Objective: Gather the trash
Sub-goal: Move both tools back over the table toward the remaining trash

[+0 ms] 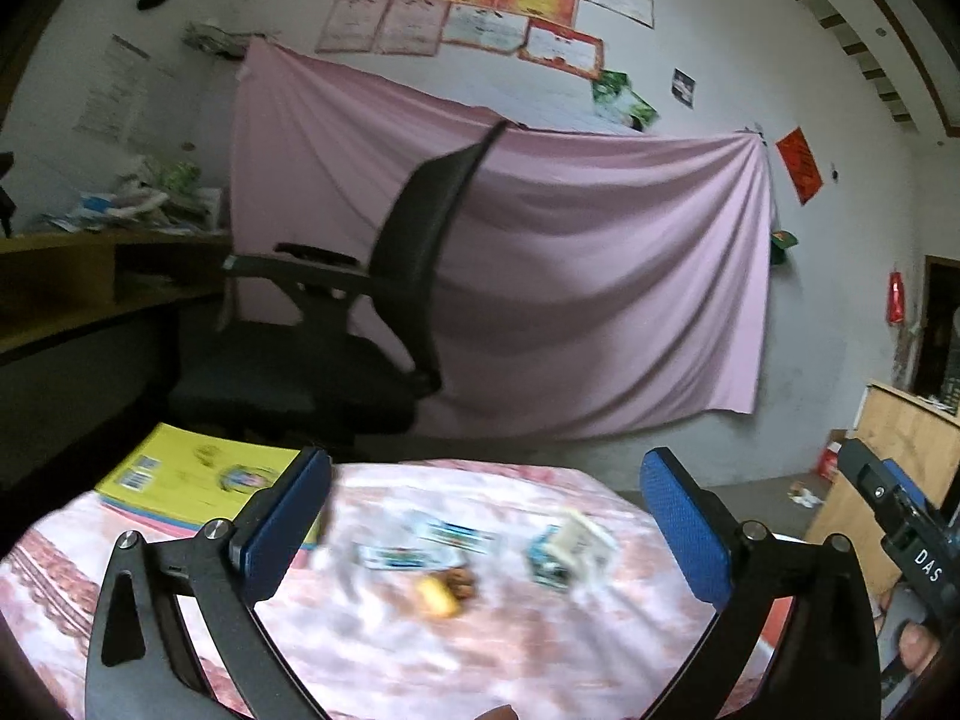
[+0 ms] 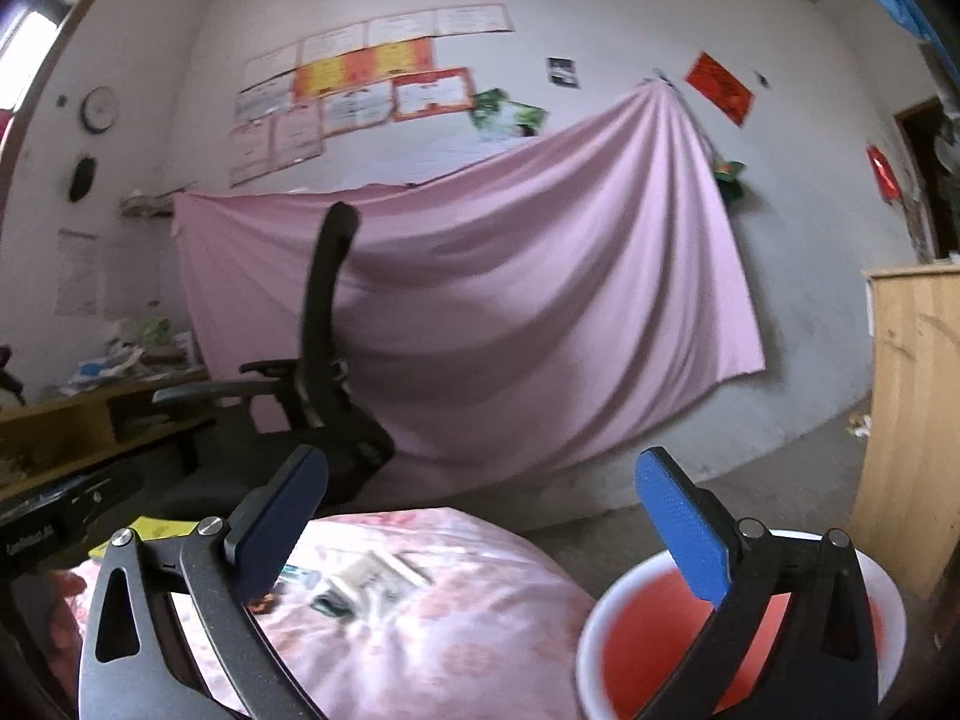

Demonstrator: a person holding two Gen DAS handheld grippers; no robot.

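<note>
Trash lies on a small table with a pink floral cloth: flat blue-and-white wrappers, a crumpled blue-and-white carton and a yellow and brown food scrap. My left gripper is open and empty, held above the near side of the trash. My right gripper is open and empty, over the table's right edge; some of the wrappers show in the right wrist view. A red bucket with a white rim stands just right of the table, under my right gripper's right finger.
A yellow book lies on the table's far left corner. A black office chair stands behind the table, before a pink sheet hung on the wall. A wooden desk is at the left, a wooden cabinet at the right.
</note>
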